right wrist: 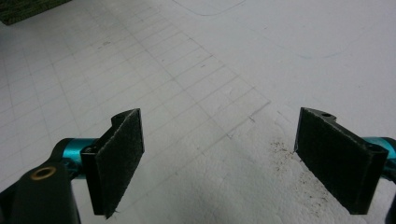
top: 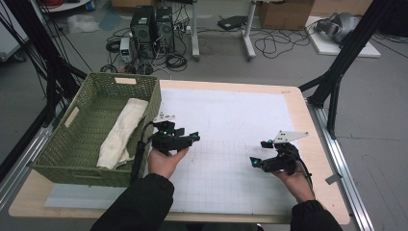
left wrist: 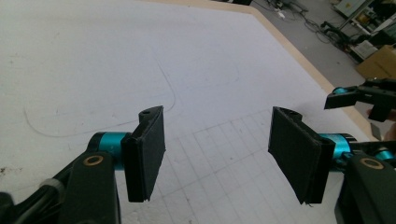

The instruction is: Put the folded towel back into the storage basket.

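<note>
From the high view, we see the green woven basket standing at the left edge of the table, and a cream towel lying lengthwise inside it, one end draped toward the near wall. That folded cloth is the thing the work seems to turn on, and it rests wholly in the basket, apart from both tools. The left gripper hangs just to the right of the basket over the white gridded mat, pointing right and away from the cloth. The right gripper sits near the right side of the mat, aimed left, well apart from the other. Both hands hover palm-up over bare mat, which we read as a rest pose with nothing carried.

In the left gripper view, the black pads stand wide apart with only mat between them; nothing is gripped. The other gripper shows at the far right, near the table's wooden edge.

In the right gripper view, the pads are likewise spread wide over the grid lines, empty, with some dark specks on the mat between them. A corner of the basket peeks in at the far left.
</note>
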Demonstrator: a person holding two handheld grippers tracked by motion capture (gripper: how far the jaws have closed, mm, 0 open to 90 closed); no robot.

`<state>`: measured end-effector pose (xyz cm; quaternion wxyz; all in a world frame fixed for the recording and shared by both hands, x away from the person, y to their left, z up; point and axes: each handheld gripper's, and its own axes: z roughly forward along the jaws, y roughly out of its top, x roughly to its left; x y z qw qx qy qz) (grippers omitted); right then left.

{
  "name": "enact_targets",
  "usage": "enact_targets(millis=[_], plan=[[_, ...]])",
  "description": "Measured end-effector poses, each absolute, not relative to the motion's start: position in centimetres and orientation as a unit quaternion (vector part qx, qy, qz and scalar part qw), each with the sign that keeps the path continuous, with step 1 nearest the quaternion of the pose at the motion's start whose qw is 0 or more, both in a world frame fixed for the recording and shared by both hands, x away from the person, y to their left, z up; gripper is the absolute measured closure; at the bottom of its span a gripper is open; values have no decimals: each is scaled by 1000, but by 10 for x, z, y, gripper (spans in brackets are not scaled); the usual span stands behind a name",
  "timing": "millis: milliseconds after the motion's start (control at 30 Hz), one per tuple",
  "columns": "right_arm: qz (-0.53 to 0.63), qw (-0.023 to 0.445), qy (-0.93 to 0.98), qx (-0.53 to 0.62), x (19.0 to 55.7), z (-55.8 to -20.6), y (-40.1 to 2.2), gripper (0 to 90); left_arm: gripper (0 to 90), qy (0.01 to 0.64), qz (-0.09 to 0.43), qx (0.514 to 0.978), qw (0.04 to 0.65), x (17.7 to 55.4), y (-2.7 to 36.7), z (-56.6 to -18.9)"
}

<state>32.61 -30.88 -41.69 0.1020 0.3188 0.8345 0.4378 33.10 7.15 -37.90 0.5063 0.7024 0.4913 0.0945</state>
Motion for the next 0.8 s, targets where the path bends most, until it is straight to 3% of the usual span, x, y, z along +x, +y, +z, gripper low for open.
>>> enact_targets(millis=[800], plan=[[444, 104, 832, 317, 324, -415, -307, 125, 354, 479, 163, 730, 460, 307, 70, -413]])
